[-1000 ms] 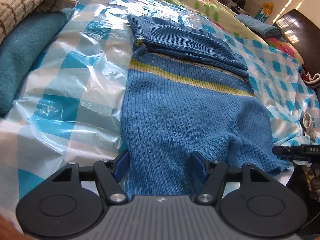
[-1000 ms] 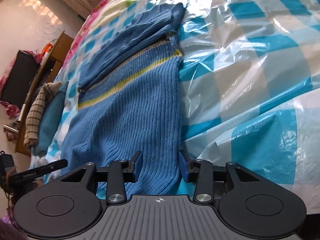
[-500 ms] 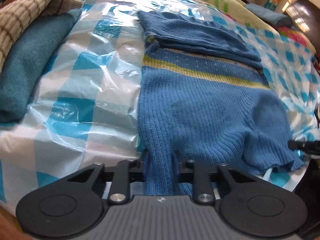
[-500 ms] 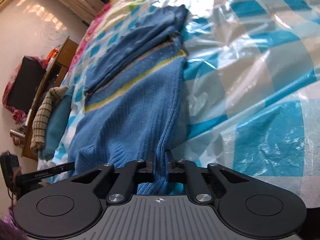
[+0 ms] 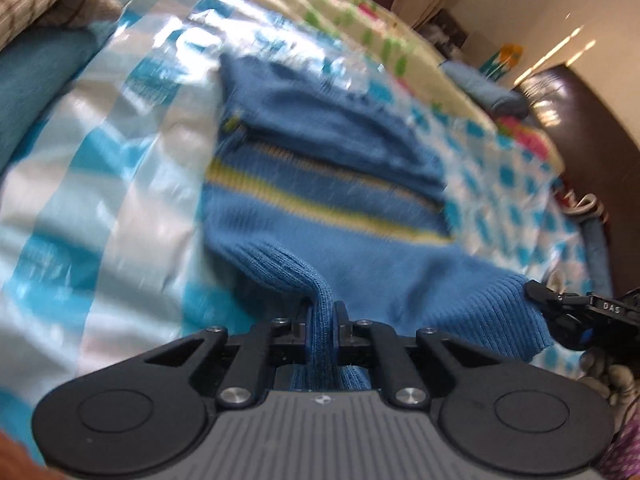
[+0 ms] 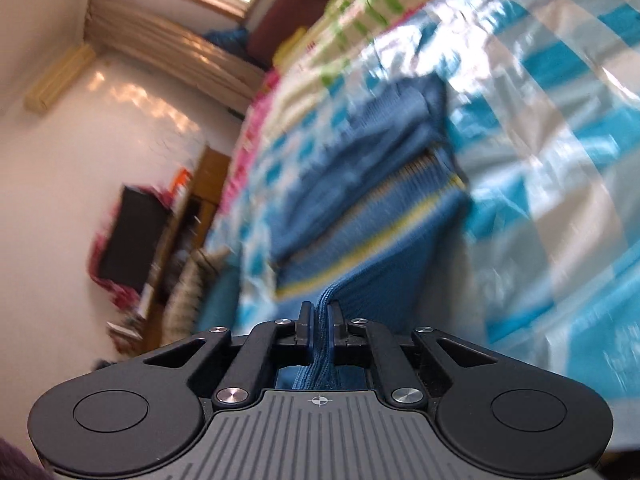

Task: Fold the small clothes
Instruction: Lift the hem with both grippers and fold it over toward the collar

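Near edge first: the left gripper (image 5: 321, 312) pinches the blue sweater (image 5: 320, 184) hem tight, and the right gripper (image 6: 319, 312) is clamped on the other hem corner, a pair of grips likely meant to fold it away. Farther off, its striped chest lies on the checked plastic sheet (image 5: 120, 168).

Left gripper (image 5: 322, 314) fingers (image 5: 306, 332) pinch the blue ribbed knit sweater's (image 5: 320, 216) hem, lifted off the checkered plastic-covered bed (image 5: 120, 168).
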The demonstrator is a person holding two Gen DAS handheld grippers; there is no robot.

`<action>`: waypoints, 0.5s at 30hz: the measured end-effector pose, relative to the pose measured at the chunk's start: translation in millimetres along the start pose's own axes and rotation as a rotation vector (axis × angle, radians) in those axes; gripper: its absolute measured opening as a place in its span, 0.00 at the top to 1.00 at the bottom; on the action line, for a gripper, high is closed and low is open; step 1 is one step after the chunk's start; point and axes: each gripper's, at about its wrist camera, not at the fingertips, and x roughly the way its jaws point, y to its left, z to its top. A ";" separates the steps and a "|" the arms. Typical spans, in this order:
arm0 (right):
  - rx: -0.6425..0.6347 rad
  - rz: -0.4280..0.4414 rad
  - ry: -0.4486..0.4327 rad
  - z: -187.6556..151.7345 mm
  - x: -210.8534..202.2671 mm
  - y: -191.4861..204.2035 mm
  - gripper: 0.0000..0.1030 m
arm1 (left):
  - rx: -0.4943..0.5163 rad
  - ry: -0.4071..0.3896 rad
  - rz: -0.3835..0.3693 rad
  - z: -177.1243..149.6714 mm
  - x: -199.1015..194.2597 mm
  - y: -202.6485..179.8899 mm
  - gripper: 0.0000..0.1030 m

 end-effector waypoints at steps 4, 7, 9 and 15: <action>0.010 0.053 -0.072 39.5 7.5 10.7 0.94 | 0.005 -0.073 -0.046 42.3 3.4 -4.7 0.86; -0.002 0.064 -0.145 77.0 16.9 18.4 0.95 | 0.039 -0.141 -0.056 81.5 7.3 -6.8 0.86; 0.015 0.069 -0.202 103.5 24.0 17.3 0.98 | 0.052 -0.191 -0.036 106.0 13.2 -3.9 0.86; 0.045 -0.071 -0.304 165.0 66.9 -6.6 0.96 | -0.046 -0.285 0.093 153.6 57.8 36.9 0.86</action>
